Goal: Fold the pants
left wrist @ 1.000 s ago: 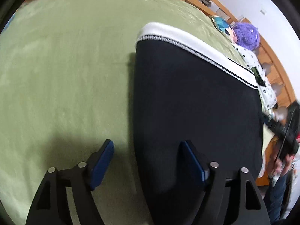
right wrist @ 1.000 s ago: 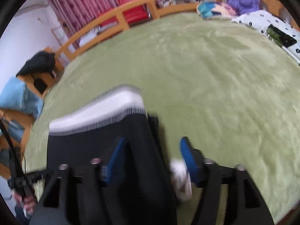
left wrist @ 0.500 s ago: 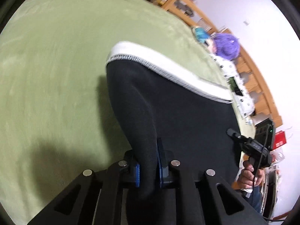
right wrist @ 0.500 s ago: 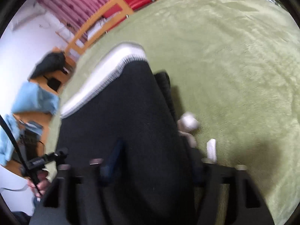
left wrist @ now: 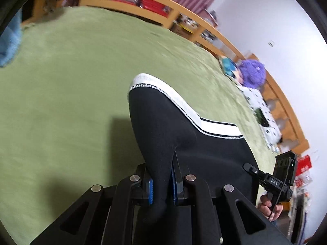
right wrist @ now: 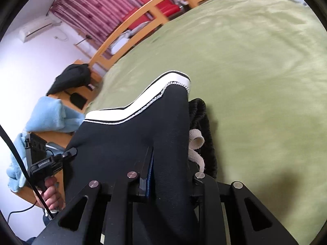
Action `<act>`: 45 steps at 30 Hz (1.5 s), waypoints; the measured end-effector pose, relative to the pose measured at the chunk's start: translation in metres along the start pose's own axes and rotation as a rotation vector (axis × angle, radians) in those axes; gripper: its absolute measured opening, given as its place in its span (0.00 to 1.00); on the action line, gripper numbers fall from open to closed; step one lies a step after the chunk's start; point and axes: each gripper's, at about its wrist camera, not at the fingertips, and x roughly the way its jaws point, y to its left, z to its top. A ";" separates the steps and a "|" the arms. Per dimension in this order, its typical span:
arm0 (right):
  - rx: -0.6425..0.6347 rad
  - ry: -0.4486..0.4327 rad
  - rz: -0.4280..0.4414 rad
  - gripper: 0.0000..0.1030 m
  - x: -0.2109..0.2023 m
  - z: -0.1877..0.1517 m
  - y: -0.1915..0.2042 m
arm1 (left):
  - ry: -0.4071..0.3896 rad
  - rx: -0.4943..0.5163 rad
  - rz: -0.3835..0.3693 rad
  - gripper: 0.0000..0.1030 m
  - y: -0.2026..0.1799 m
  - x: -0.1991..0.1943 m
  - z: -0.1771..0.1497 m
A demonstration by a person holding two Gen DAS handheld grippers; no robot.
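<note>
Pants (left wrist: 184, 138): stretching straight away from both grippers across the green bed (left wrist: 61, 102), near edge being held up off the blanket, far end resting on it and ending in a white band (left wrist: 204, 122). Running lengthwise from the fingers towards that band, so probably needing the near edge carried forward along that same line to make the fold; equally near to both hands, one at each near corner.

Left gripper (left wrist: 161, 185): clamping fully on a pinched ridge of black fabric at the left-hand corner, blue pads (left wrist: 150, 189) pressing in from both sides, cloth drooping below the fingers.

Right gripper (right wrist: 169, 179): jaws closing on the right-hand corner, a thick bunch of the same fabric between them; one blue pad (right wrist: 150, 175) already pressing into the cloth, the other finger being hidden behind the fold.

Looking smooth, matte, stretchy and fairly heavy, sagging in a soft curve between the two grips. Showing zigzag stitching and a thin black stripe along the white band. Showing a darker ribbed layer beneath on the right edge, with a pale flat cord (right wrist: 196, 140) looping loose beside it and perhaps getting caught in the fold.

Lying on a plush, short-piled blanket, likely dragging a little on the cloth.
</note>
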 end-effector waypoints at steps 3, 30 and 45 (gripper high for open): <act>-0.020 0.029 0.036 0.20 0.036 -0.003 0.027 | -0.018 -0.008 0.070 0.12 0.039 -0.021 0.008; -0.364 0.034 -0.350 0.18 0.043 -0.107 0.078 | -0.006 0.151 0.296 0.56 0.018 -0.037 -0.136; -0.459 -0.150 -0.265 0.26 0.112 0.012 0.120 | -0.067 0.157 0.299 0.64 0.017 0.057 0.019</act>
